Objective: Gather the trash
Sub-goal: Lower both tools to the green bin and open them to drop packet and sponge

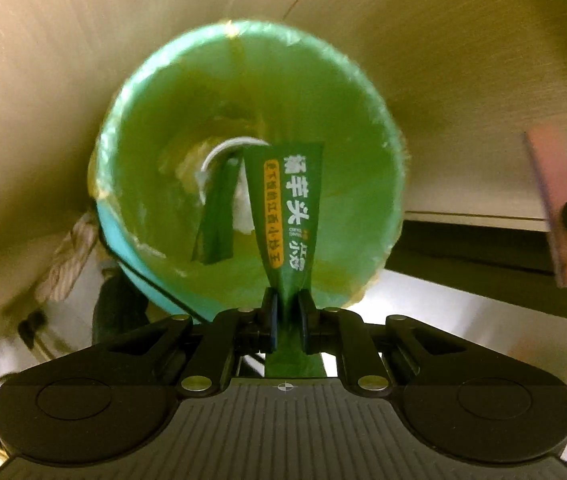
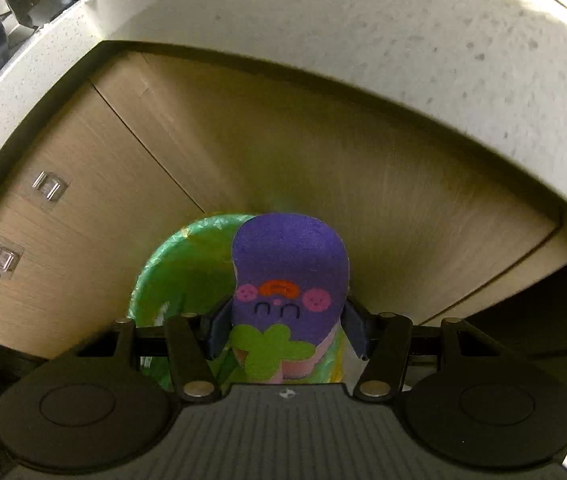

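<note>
Trash bin (image 1: pixel 251 80), lined with a green bag and standing on the floor against the wooden cupboard doors (image 2: pixel 243 140), is the biggest thing in play and the target for both pieces of rubbish. Seen from the left wrist, it sits straight below, its mouth wide and already holding a green strip and what looks like a white cup or crumpled paper, though the blur makes that hard to say. The left gripper (image 1: pixel 286 312) has its jaws nearly together, pinching the narrow end of a green wrapper (image 1: pixel 289 208) that hangs over the middle of the opening; letting go from there should drop it cleanly, and the better course is to part the jaws only once the wrapper's tail is inside the rim, since thin film can cling to a pad or drift. The right gripper (image 2: pixel 285 330) stands about half open, clamped on a purple sponge (image 2: pixel 289 272) with a cartoon face, and the bin shows only partly beneath and to the left of it, so that hand likely needs to shift over the opening before release. Above, the speckled counter edge (image 2: pixel 363 40) overhangs, leaving limited headroom. Two clear hooks (image 2: pixel 49 188) are stuck to the left door, well clear of the work. Both hands crowd one opening, so releasing in turn seems wise.
</note>
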`<state>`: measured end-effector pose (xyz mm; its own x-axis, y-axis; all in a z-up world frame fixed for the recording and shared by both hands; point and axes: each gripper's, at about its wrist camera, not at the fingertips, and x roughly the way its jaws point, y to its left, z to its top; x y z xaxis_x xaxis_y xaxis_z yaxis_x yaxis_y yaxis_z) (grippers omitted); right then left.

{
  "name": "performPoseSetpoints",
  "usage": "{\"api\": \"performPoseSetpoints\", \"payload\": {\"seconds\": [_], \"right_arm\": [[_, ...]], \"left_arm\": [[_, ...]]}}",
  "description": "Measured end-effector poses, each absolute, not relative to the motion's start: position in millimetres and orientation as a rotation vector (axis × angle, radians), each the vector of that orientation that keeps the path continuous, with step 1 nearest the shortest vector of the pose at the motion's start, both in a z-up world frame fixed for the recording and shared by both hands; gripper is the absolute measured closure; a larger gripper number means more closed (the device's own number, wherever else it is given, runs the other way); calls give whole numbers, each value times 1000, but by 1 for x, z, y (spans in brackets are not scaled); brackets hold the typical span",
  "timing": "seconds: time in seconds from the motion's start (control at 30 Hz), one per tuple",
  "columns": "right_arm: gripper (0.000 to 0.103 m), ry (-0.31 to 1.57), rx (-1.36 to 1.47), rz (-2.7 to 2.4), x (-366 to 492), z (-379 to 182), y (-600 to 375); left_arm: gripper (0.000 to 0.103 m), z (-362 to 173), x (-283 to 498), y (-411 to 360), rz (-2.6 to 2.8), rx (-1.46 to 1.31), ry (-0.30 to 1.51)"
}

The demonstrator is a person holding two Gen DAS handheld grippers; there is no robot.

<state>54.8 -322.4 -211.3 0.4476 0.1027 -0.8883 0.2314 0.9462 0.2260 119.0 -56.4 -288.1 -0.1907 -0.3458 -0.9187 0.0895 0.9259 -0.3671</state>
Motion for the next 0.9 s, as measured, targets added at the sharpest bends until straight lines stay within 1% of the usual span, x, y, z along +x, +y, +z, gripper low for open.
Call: {"api": "performPoseSetpoints", "payload": {"seconds": [0.13,0.33,0.4,0.47,0.53,0.63,0.73,0.9], "right_arm": [[46,1105,350,-86,56,-218,-337],[46,1145,381,-106,52,-234,-347],[46,1156,387,-116,49,-238,-350],[46,1163,392,-128,46,-240,-351],[46,1169,390,-143,43,-242,-350],[46,1177,388,-160,35,-247,-350],[46,1198,400,-174,32,-255,-345],[46,1250,408,-127,39,-271,-331]], "left_arm": [[89,-309,118,-69,-388,-206,1778],[89,-357,134,-95,-307,-221,1835],[89,-375,141,-96,-259,-284,1833],[85,-393,148,-96,-224,-338,1837],[83,-404,152,-96,-173,-348,1847],[83,-403,156,-91,-153,-352,1796],[83,-390,157,-82,-174,-349,1744],[83,-373,151,-59,-155,-344,1730]]}}
